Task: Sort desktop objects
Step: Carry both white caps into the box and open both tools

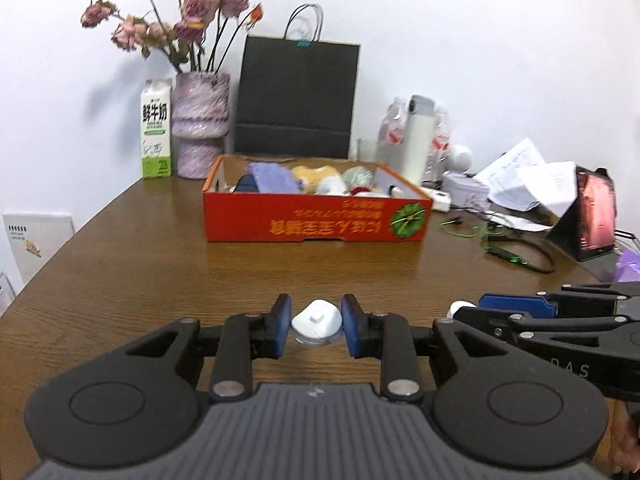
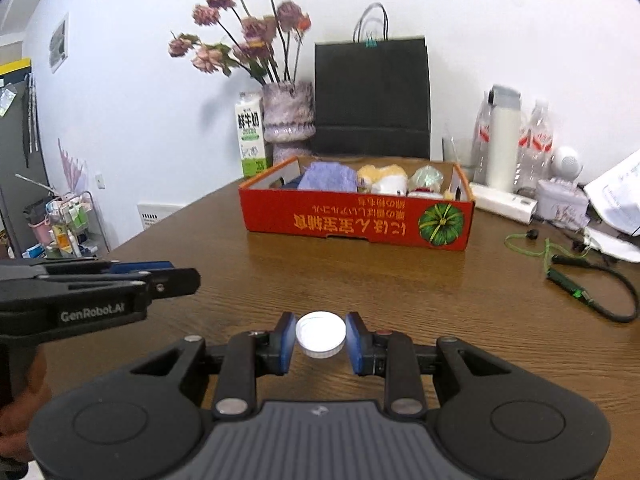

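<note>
My left gripper is shut on a small clear bottle with a white cone-shaped nozzle, just above the brown wooden table. My right gripper is shut on a round white cap, also low over the table. The two grippers are side by side; the right one shows at the right of the left wrist view, the left one at the left of the right wrist view. An orange cardboard box with several soft items stands ahead of both.
Behind the box stand a black paper bag, a purple vase of dried flowers and a milk carton. Bottles, papers, a tablet and a green cable lie to the right.
</note>
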`<state>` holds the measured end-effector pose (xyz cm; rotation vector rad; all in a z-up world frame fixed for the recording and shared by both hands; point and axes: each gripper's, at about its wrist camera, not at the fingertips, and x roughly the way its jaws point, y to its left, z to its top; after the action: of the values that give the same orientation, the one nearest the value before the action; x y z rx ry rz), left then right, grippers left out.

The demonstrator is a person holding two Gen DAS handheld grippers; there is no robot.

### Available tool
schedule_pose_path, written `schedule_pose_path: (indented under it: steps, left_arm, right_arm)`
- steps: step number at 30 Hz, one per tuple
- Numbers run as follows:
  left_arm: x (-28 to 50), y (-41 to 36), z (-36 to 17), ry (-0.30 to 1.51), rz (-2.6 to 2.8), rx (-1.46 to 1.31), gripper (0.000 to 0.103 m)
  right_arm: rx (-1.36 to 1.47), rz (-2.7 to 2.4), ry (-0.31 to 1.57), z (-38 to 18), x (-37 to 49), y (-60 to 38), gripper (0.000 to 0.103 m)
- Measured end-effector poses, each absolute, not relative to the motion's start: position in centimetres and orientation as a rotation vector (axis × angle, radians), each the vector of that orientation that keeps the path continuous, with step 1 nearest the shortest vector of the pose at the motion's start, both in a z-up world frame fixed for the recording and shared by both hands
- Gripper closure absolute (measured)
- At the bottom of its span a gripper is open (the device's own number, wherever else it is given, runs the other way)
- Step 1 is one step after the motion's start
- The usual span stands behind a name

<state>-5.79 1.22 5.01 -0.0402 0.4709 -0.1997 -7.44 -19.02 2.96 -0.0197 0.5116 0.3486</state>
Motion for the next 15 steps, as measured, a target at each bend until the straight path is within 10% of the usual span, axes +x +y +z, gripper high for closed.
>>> schedule_pose_path:
  steps: [15]
  left_arm:
    - [-11.2, 1.4, 4.9, 0.425, -0.176, -0.058, 0.075]
  right_arm:
    - [-0.031, 0.326, 0.471, 2.7, -13.2, -19.6, 0.077]
